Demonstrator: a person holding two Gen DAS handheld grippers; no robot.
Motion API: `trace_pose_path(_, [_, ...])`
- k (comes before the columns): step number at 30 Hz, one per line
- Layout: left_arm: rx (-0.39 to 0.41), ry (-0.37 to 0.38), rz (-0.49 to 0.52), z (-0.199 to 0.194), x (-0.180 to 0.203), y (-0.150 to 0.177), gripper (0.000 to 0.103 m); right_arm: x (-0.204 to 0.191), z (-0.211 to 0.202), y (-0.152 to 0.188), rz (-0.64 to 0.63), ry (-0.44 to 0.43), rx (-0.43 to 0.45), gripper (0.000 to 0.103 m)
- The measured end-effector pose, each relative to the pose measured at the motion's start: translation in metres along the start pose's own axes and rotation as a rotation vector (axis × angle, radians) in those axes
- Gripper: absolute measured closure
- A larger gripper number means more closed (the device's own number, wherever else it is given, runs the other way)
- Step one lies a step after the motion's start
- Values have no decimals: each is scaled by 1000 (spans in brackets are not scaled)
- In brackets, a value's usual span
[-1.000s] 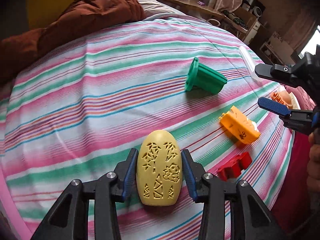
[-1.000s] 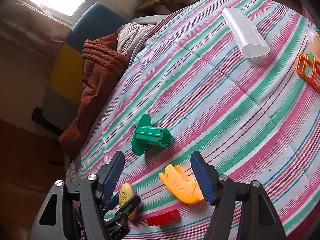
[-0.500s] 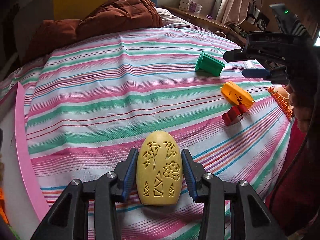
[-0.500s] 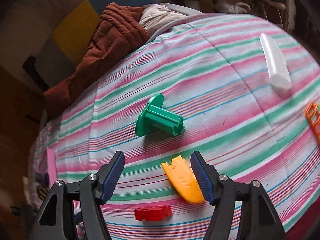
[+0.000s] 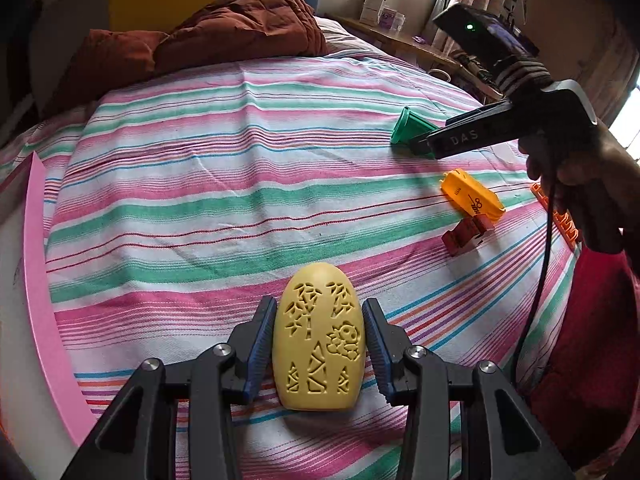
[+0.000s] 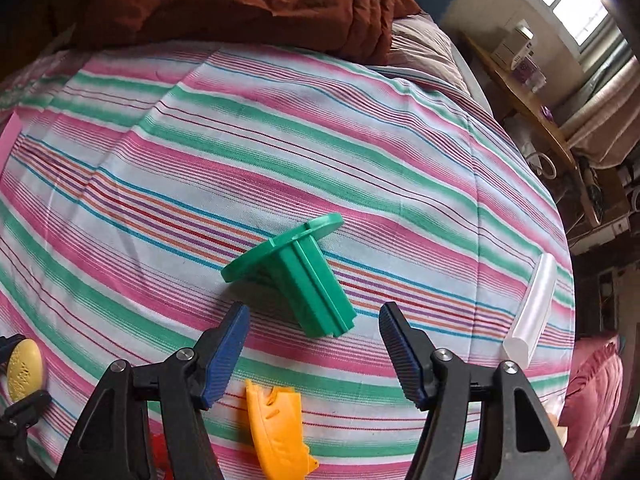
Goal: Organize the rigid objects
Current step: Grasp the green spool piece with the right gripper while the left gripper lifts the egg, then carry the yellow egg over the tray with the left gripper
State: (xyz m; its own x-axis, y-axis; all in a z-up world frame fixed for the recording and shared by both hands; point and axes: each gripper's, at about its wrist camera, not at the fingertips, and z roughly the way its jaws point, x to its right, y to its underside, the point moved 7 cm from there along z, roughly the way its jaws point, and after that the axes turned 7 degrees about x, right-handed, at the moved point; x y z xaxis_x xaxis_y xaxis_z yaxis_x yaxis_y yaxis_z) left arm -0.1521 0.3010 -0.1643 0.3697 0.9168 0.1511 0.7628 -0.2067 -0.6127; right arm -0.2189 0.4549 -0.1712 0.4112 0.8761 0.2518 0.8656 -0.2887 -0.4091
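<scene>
A yellow egg-shaped shell [image 5: 320,336] with cut-out patterns sits between the blue pads of my left gripper [image 5: 319,305], which is shut on it just above the striped bedspread [image 5: 200,208]. My right gripper [image 6: 314,312] hovers over a green flanged spool [image 6: 296,268] lying on its side. Its jaws are closing, the spool's narrow end lies between them, and the pads stand clear of it. An orange plastic piece [image 6: 276,428] and a red block [image 5: 466,234] lie nearer the bed's edge.
A translucent white tube [image 6: 532,308] lies at the right of the bed. An orange rack [image 5: 560,220] sits at the right edge. A brown quilt [image 5: 240,28] is bunched at the far end. A pink board [image 5: 40,260] borders the left side.
The right gripper has rolled and moved from over the orange piece to over the green spool. The left gripper drew back a little early on, still holding the yellow shell.
</scene>
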Motion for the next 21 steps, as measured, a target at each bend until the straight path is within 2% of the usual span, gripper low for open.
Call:
trace_pose_path(2, [-4, -6, 7, 1, 0, 1, 59, -4, 11, -4, -32, 27, -12, 41])
trace_pose_path(3, [1, -12, 21, 2, 1, 2, 59, -6, 16, -5, -36, 27, -21, 52])
trace_pose_path(4, [5, -21, 36, 2, 3, 2, 59, -10, 17, -7, -28, 14, -16, 70])
trace_pose_path(5, [8, -32, 49, 2, 4, 3, 59, -14, 15, -10, -9, -11, -5, 73])
trace_pose_path(9, [13, -35, 49, 2, 4, 3, 59, -39, 7, -11, 86, -157, -2, 73])
trace_pose_path(13, [19, -19, 42, 1, 1, 3, 60, -84, -4, -5, 94, -300, 3, 73])
trace_pose_path(15, [16, -9, 24, 0, -1, 2, 60, -96, -8, -4, 63, -278, 24, 73])
trace_pose_path(17, [17, 1, 3, -2, -2, 2, 60, -97, -7, -3, 85, -273, 32, 73])
trace_pose_path(21, [21, -10, -7, -6, -4, 5, 60, -91, -4, -2, 139, -323, 44, 73])
